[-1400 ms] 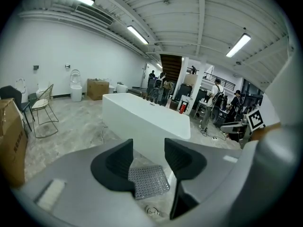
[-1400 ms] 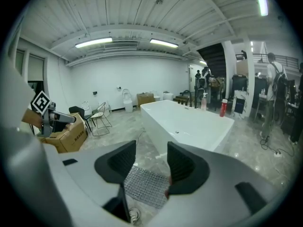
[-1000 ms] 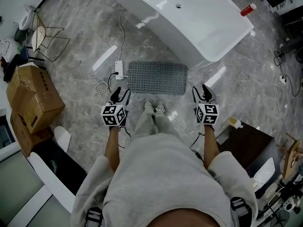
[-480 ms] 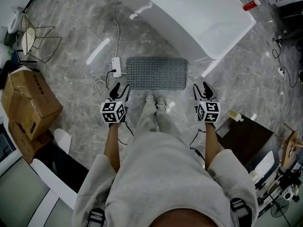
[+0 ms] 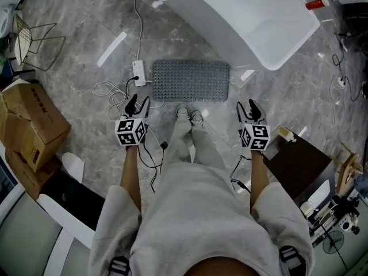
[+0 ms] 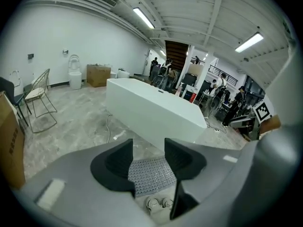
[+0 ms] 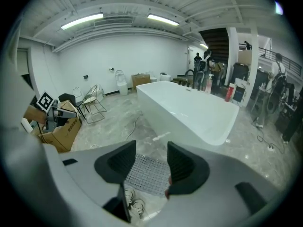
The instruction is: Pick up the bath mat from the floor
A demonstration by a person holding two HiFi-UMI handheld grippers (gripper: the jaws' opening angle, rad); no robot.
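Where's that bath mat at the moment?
In the head view, the grey bath mat lies flat on the floor, between the person's shoes and the white bathtub, a white power strip at its left end.

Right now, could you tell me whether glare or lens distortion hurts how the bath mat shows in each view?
Head view: sharp and evenly lit; glare streaks lie on the floor near the bath mat, none on it. Left gripper view: strong fisheye bowing, dark corners, mat clear. Right gripper view: same bowing, bright ceiling lights, mat legible.
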